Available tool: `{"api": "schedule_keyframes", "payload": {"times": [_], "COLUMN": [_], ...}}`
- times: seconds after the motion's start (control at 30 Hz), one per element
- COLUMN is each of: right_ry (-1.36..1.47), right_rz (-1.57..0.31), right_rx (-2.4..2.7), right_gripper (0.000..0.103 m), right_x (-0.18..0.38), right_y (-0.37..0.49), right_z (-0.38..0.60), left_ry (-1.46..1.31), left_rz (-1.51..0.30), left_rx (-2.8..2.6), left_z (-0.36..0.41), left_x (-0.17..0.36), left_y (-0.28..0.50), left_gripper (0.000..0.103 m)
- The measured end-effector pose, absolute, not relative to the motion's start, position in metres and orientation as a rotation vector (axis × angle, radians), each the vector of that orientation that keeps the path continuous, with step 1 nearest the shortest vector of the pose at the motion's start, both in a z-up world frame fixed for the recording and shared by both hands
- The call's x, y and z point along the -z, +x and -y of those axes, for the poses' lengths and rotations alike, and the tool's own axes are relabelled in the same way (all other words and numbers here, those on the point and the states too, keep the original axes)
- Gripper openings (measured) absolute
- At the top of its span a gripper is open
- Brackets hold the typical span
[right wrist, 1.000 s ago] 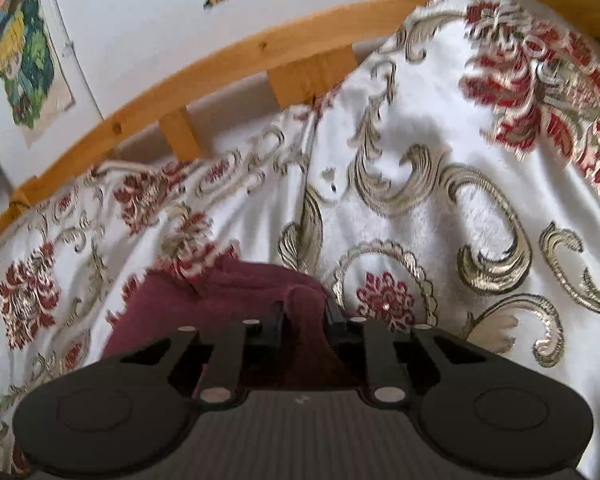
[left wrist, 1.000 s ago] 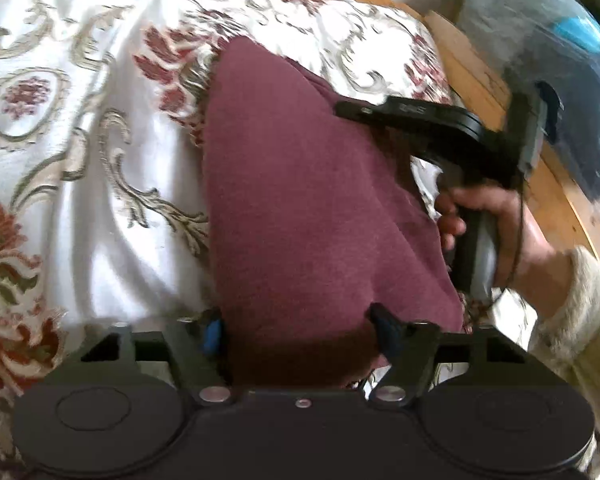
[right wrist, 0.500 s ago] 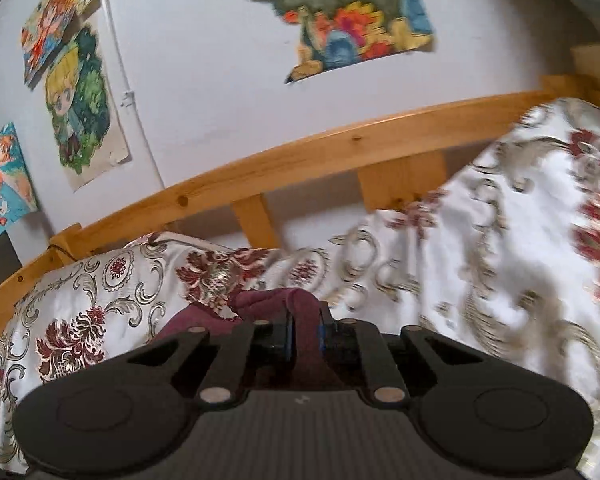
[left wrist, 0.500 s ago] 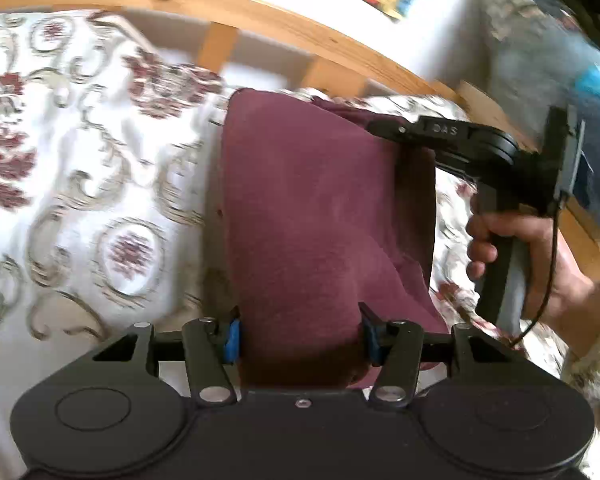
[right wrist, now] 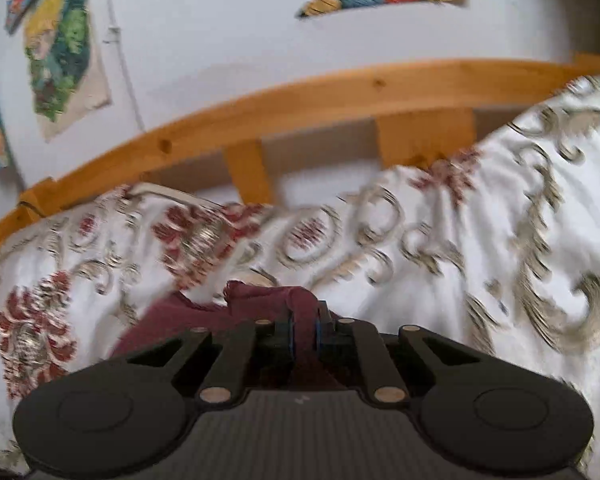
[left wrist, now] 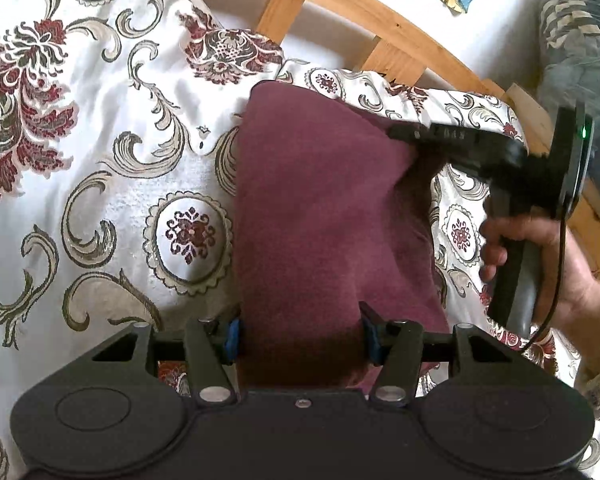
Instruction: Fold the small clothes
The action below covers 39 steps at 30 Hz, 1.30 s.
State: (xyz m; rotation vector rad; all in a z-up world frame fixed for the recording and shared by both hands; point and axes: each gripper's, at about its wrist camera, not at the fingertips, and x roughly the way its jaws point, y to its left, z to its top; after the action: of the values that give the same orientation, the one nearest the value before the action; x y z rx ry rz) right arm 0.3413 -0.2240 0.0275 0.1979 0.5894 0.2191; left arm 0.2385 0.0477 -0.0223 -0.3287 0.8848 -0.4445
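A maroon garment (left wrist: 320,208) hangs stretched over the patterned bed cover (left wrist: 100,160), held at two ends. My left gripper (left wrist: 300,328) is shut on its wide, bunched near edge; the cloth fills the whole gap between the blue pads. At the far right corner of the garment, my right gripper (left wrist: 400,133) comes in from the side, held by a hand (left wrist: 540,248). In the right wrist view, the right gripper (right wrist: 304,324) is shut on a thin fold of the maroon garment (right wrist: 260,300), which trails down to the left.
A wooden bed rail (left wrist: 340,4) with slats runs behind the cover, also seen in the right wrist view as the wooden bed rail (right wrist: 300,96). Colourful posters (right wrist: 60,52) hang on the white wall. A grey-blue bundle (left wrist: 572,40) lies past the rail, far right.
Both grippers have carried the garment along the bed and slightly up. The rail and wall have come into view. The right jaws have tightened on the fold.
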Motion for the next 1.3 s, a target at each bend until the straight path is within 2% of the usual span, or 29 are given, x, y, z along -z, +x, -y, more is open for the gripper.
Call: {"api": "schedule_keyframes", "payload": {"times": [0.1, 0.17, 0.37, 0.47, 0.7, 0.73, 0.77, 0.83, 0.9, 0.93, 0.97, 1.03, 1.1, 1.17, 1.3], "right_ry": [0.199, 0.195, 0.227, 0.16, 0.051, 0.035, 0.009, -0.059, -0.108, -0.103, -0.086, -0.051, -0.026, -0.017, 0.012], "right_rz": [-0.593, -0.594, -0.561, -0.558, -0.637, -0.654, -0.671, -0.694, -0.709, -0.716, -0.712, -0.682, -0.648, -0.614, -0.56], "right_rx": [-0.176, -0.145, -0.165, -0.241, -0.366, -0.37, -0.368, -0.349, -0.301, -0.272, -0.257, -0.198, -0.19, -0.177, -0.183], "right_gripper": [0.016, 0.042, 0.073, 0.083, 0.085, 0.08, 0.066, 0.048, 0.044, 0.047, 0.058, 0.069, 0.075, 0.088, 0.1], "right_x": [-0.017, -0.012, -0.019, -0.031, -0.057, -0.057, -0.055, -0.051, -0.041, -0.036, -0.033, -0.029, -0.028, -0.027, -0.028], "right_y": [0.333, 0.331, 0.332, 0.341, 0.38, 0.385, 0.389, 0.393, 0.393, 0.394, 0.394, 0.387, 0.376, 0.359, 0.312], "right_z": [0.234, 0.238, 0.245, 0.23, 0.181, 0.175, 0.169, 0.16, 0.156, 0.159, 0.163, 0.175, 0.189, 0.206, 0.227], "left_ry": [-0.327, -0.321, -0.371, -0.39, -0.407, -0.407, -0.407, -0.407, -0.407, -0.406, -0.405, -0.4, -0.393, -0.387, -0.344], "left_rz": [-0.9, -0.918, -0.961, -0.974, -0.999, -1.001, -1.002, -1.005, -1.006, -1.008, -1.011, -1.02, -1.023, -1.026, -1.028], "left_rx": [0.448, 0.445, 0.456, 0.469, 0.48, 0.482, 0.483, 0.484, 0.485, 0.485, 0.485, 0.482, 0.479, 0.478, 0.485], "left_z": [-0.048, -0.047, -0.052, -0.055, -0.054, -0.054, -0.054, -0.054, -0.055, -0.055, -0.055, -0.055, -0.054, -0.054, -0.048], "left_x": [0.027, 0.032, 0.038, 0.041, 0.049, 0.05, 0.05, 0.05, 0.05, 0.051, 0.051, 0.052, 0.051, 0.051, 0.052], "left_y": [0.241, 0.242, 0.248, 0.25, 0.252, 0.252, 0.252, 0.253, 0.253, 0.253, 0.253, 0.256, 0.256, 0.257, 0.257], "left_gripper": [0.061, 0.065, 0.074, 0.077, 0.08, 0.081, 0.081, 0.082, 0.084, 0.085, 0.086, 0.094, 0.095, 0.097, 0.102]}}
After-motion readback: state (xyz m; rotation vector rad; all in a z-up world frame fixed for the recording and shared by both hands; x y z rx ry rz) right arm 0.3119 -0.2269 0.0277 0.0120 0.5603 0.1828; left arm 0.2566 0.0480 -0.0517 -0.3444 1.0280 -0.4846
